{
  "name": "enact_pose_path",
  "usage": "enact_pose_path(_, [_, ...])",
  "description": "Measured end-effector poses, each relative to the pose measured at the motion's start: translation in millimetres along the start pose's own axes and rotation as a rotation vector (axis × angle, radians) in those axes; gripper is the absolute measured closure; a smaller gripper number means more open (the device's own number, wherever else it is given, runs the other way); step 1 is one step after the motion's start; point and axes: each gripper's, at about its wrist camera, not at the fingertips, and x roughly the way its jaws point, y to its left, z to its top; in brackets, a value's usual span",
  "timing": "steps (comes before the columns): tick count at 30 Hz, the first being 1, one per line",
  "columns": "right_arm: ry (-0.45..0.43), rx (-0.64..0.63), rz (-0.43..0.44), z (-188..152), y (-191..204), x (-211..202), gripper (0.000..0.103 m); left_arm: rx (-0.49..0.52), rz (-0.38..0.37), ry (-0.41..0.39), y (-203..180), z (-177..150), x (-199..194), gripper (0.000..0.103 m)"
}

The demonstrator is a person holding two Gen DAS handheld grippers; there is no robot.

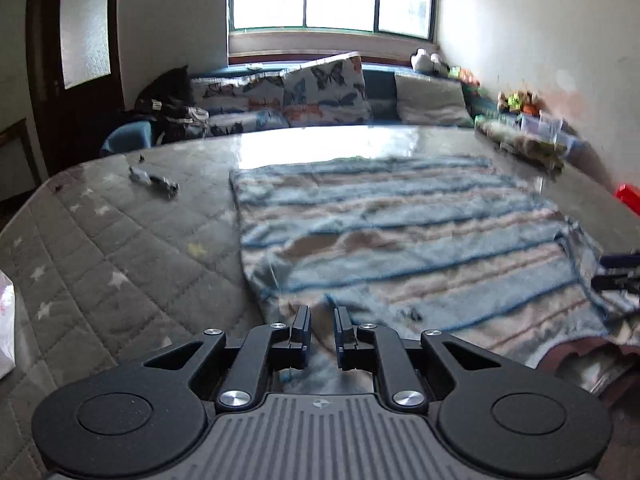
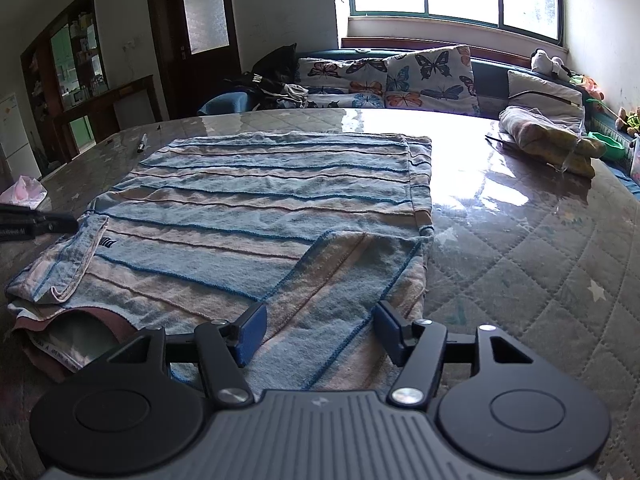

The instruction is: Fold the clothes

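The striped shirt (image 2: 256,216) in front of me runs in pale blue and beige bands, edged by thin darker blue lines, with a brownish-red collar lining at the near left. My right hand-held gripper (image 2: 320,330) is black with blue pads (image 2: 251,330). The table (image 2: 540,280) wears a grey quilted diamond cover with pale stars. Beyond, the cushions (image 2: 430,76) show blue and orange butterflies on white.

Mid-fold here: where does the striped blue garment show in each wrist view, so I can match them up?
Left wrist: striped blue garment fills centre and right, running under the left tool.
Right wrist: it fills centre and left, its folded sleeve between the right tool's open jaws.
Shared landmark: the butterfly cushion under the window.
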Motion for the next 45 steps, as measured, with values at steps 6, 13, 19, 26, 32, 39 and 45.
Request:
enact_pose_path(6, [0.004, -0.006, 0.002, -1.3, 1.7, -3.6, 0.042, 0.085, -0.031, -0.053, -18.9, -16.9, -26.5, 0.078])
enact_pose_path(13, [0.007, -0.014, 0.006, -3.2, 5.5, -6.8, 0.041, 0.248, -0.057, -0.053, -49.2, -44.8, -40.8, 0.077])
enact_pose_path(19, [0.004, -0.013, 0.008, -6.3, 5.3, -11.8, 0.041, 0.26, -0.049, -0.089, -55.2, -44.8, -54.7, 0.077])
enact_pose_path(26, [0.0, 0.0, 0.007, -8.0, 4.7, -12.9, 0.041, 0.238, -0.085, -0.073, -67.7, -42.9, -44.1, 0.077])
enact_pose_path(32, [0.002, -0.004, 0.01, -8.6, 5.0, -14.9, 0.041, 0.256, -0.1, -0.087, -73.9, -46.5, -47.4, 0.077])
enact_pose_path(39, [0.007, -0.014, 0.007, -10.0, 7.3, -14.0, 0.039, 0.312, -0.105, -0.076, -80.3, -51.7, -43.5, 0.077])
enact_pose_path(45, [0.013, -0.019, 0.009, -9.0, 8.1, -14.9, 0.038, 0.337, -0.114, -0.065, -79.1, -50.5, -42.2, 0.075])
